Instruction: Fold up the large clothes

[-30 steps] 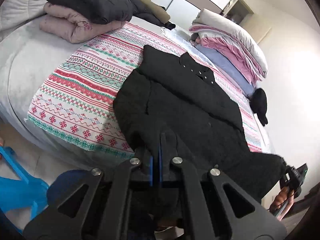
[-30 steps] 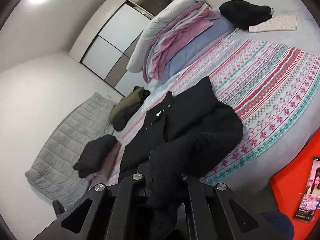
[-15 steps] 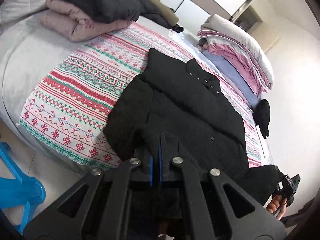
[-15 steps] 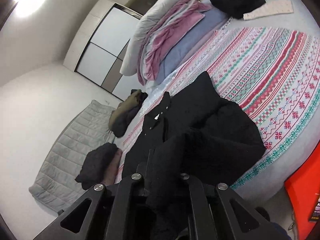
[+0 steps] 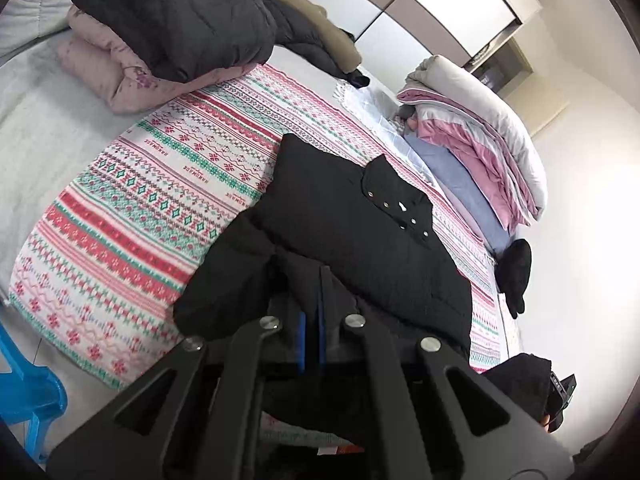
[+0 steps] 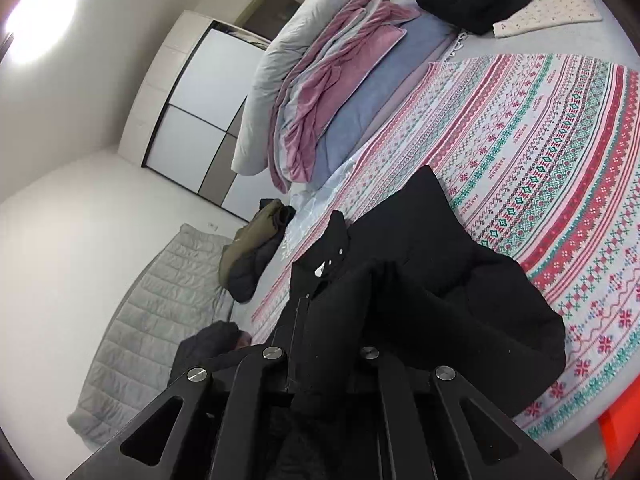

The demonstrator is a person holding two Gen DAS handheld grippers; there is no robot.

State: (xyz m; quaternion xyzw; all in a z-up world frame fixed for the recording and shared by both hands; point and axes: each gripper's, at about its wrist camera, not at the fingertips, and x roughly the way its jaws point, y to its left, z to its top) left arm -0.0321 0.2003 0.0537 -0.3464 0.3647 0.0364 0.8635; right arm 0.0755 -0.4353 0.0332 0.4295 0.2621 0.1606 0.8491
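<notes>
A large black jacket (image 5: 352, 224) lies front-up on the patterned blanket (image 5: 168, 184) of the bed, its snap-button collar at the far end. My left gripper (image 5: 312, 288) is shut on the jacket's lower hem, the black cloth bunched between its blue pads. In the right wrist view the same jacket (image 6: 432, 280) spreads ahead, and my right gripper (image 6: 320, 320) is shut on a thick fold of its hem, lifted above the body of the jacket. The right gripper also shows at the lower right edge of the left wrist view, with black cloth hanging at it.
Folded dark and pink quilted coats (image 5: 168, 28) are stacked at the far left of the bed. A pile of pink, blue and grey bedding (image 5: 476, 136) sits at the head. A black knitted item (image 5: 516, 272) lies near it. A blue plastic chair (image 5: 24, 392) stands on the floor.
Both grippers have carried the jacket's hem forward over the bed toward the collar. The jacket's lower part has bunched up and the collar now looks closer in both views.
</notes>
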